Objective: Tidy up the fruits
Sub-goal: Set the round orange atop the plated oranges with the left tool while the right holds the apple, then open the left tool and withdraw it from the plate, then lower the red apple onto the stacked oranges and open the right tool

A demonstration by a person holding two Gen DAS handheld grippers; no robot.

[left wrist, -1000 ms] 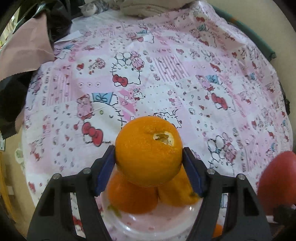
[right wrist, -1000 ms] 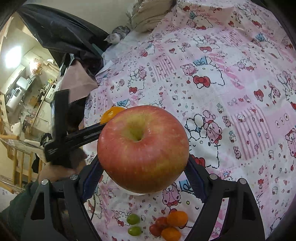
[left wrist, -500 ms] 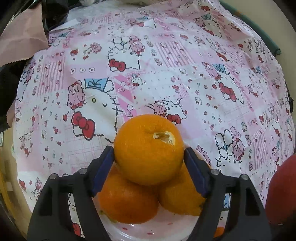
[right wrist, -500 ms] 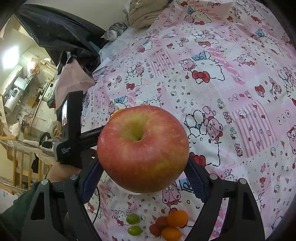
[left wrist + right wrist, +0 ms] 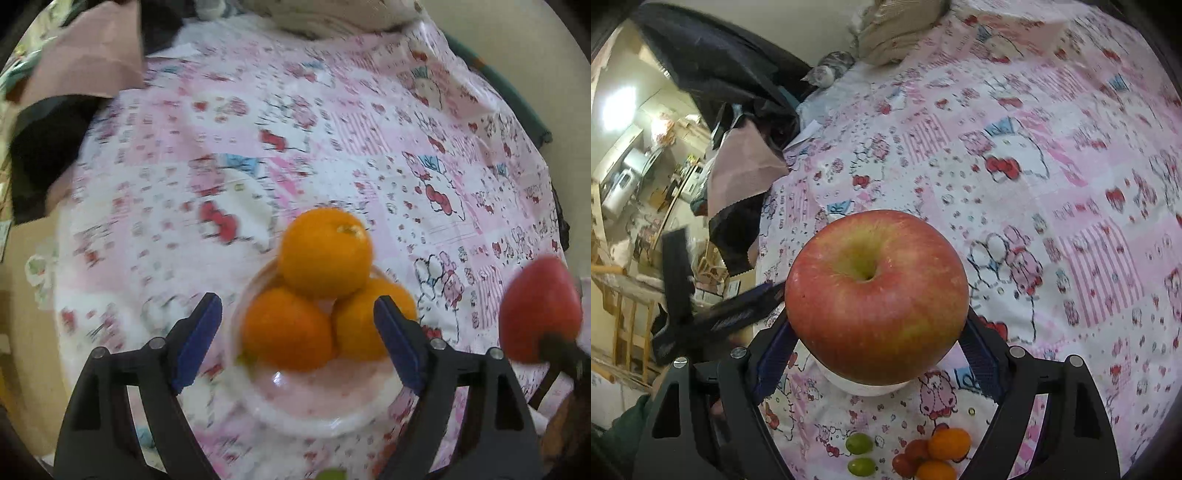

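Observation:
Three oranges sit piled in a clear plastic bowl (image 5: 314,417). The top orange (image 5: 325,253) rests on the two lower ones (image 5: 286,328). My left gripper (image 5: 295,306) is drawn back over the bowl's near side, its jaws opening and its blue pads (image 5: 199,332) clear of the fruit. My right gripper (image 5: 877,328) is shut on a large red-yellow apple (image 5: 877,295), held above a white bowl (image 5: 864,386). The same apple (image 5: 539,310) shows at the right edge of the left wrist view.
Everything lies on a pink cartoon-print cloth (image 5: 1052,184). Green grapes (image 5: 858,443), cherry tomatoes (image 5: 912,452) and small orange fruits (image 5: 949,443) lie near the front edge. Dark and pink fabrics (image 5: 74,74) are heaped at the far left.
The left gripper let go of the top orange, spread its jaws and pulled back; the orange now rests on the other two. The right gripper still holds the apple in place.

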